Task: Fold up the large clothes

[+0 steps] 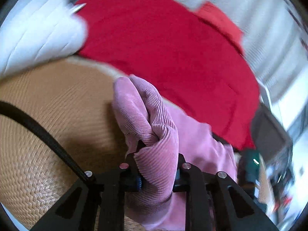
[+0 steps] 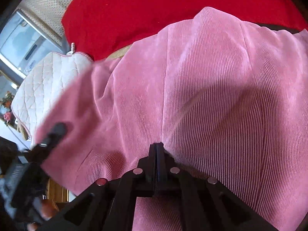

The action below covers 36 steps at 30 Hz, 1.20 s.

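A pink corduroy garment [image 1: 196, 140] lies partly on a woven tan mat [image 1: 57, 105] and partly over a red cloth [image 1: 163, 38]. My left gripper [image 1: 157, 154] is shut on a bunched fold of the garment, which bulges out between and above the fingers. In the right wrist view the pink garment [image 2: 211, 96] fills most of the frame. My right gripper [image 2: 156, 147] is shut with its tips pressed together on the cloth, and creases run out from them. The left gripper [image 2: 54, 130] shows blurred at the garment's left edge.
A white quilted cushion [image 1: 38, 34] [image 2: 46, 80] lies left of the red cloth [image 2: 154, 5]. A black cable [image 1: 38, 129] crosses the mat. A dark blurred device with a green light [image 1: 250, 165] sits at the right. A person's hand [image 2: 44, 213] holds the left gripper.
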{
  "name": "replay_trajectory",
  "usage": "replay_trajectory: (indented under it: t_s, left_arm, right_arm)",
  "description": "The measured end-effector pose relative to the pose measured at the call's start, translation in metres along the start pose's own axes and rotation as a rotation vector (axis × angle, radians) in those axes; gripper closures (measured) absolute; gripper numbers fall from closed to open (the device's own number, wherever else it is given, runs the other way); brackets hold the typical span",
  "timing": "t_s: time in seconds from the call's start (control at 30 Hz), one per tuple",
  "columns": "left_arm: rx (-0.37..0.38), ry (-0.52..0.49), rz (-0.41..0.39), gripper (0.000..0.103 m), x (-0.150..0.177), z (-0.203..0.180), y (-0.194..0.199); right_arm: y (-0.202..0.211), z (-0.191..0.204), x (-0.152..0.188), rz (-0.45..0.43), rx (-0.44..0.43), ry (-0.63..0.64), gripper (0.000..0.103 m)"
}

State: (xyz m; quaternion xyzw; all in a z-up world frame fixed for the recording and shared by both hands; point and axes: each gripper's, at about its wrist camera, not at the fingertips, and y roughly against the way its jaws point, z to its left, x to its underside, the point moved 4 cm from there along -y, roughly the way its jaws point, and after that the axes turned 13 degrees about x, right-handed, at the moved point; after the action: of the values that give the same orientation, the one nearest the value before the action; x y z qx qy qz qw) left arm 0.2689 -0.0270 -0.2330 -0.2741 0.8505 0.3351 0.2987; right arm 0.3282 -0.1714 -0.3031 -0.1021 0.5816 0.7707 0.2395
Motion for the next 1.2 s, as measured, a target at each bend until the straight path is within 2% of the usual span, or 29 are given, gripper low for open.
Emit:
replay_trajectory:
  t_s: [0.07,0.17,0.2,0.27,0.3,0.37,0.4,0.43,0.5,0.57,0.77,0.8,0.87,0.9,0.93,0.97,1.1,1.2]
  left_arm:
    - [0.021,-0.129,0.025,0.083,0.001,-0.031,-0.007]
    - [0.072,-0.243,0.094,0.083,0.022,-0.07,-0.026]
    - [0.072,-0.273,0.118,0.083,0.029,-0.077,-0.034]
    - [0.073,-0.309,0.169,0.084,0.043,-0.086,-0.051]
    - [0.071,-0.315,0.188,0.084,0.049,-0.088,-0.059]
    - [0.064,-0.321,0.215,0.084,0.056,-0.091,-0.072]
    - [0.06,-0.331,0.216,0.084,0.056,-0.09,-0.073]
    - [0.056,-0.341,0.214,0.084,0.056,-0.092,-0.076]
    - [0.057,-0.341,0.213,0.084,0.058,-0.094,-0.075]
    - [0.061,-0.342,0.212,0.084,0.059,-0.093,-0.074]
    - [0.079,-0.334,0.213,0.084,0.063,-0.087,-0.052]
    - [0.083,-0.326,0.214,0.084,0.061,-0.086,-0.05]
    - [0.079,-0.321,0.209,0.084,0.059,-0.085,-0.048]
    - [0.081,-0.316,0.212,0.084,0.057,-0.085,-0.046]
    - [0.091,-0.31,0.213,0.084,0.055,-0.087,-0.044]
    - [0.1,-0.315,0.209,0.084,0.053,-0.092,-0.042]
    - [0.187,-0.372,0.182,0.084,0.041,-0.141,-0.028]
    - [0.273,-0.413,0.185,0.084,0.04,-0.189,-0.034]
  right_arm:
    - [0.001,-0.003,0.001,0.005,-0.074,-0.011,0.101]
    - [0.006,-0.028,-0.004,0.051,-0.252,-0.069,0.102]
    - [0.015,-0.049,-0.006,0.058,-0.334,-0.139,0.097]
    - [0.033,-0.077,-0.011,0.03,-0.375,-0.211,0.095]
    - [0.044,-0.092,-0.014,0.014,-0.376,-0.231,0.09]
    - [0.065,-0.118,-0.02,-0.015,-0.433,-0.3,0.072]
    - [0.074,-0.126,-0.02,-0.024,-0.454,-0.33,0.027]
    - [0.077,-0.127,-0.023,-0.037,-0.458,-0.346,0.0]
    - [0.086,-0.122,-0.032,-0.095,-0.472,-0.337,0.0]
    - [0.085,-0.112,-0.04,-0.088,-0.467,-0.308,0.0]
    - [0.061,-0.056,-0.063,0.004,-0.39,-0.116,0.0]
    - [0.05,-0.04,-0.066,0.023,-0.326,-0.064,0.003]
    - [0.043,-0.03,-0.064,0.023,-0.243,0.002,0.035]
    - [0.037,-0.025,-0.061,0.053,-0.171,0.064,0.081]
    - [0.037,-0.026,-0.061,0.056,-0.128,0.083,0.086]
    - [0.038,-0.025,-0.063,0.044,-0.108,0.081,0.087]
    - [0.092,-0.045,-0.069,-0.091,-0.13,0.053,0.088]
    - [0.132,-0.063,-0.073,-0.187,-0.119,0.061,0.088]
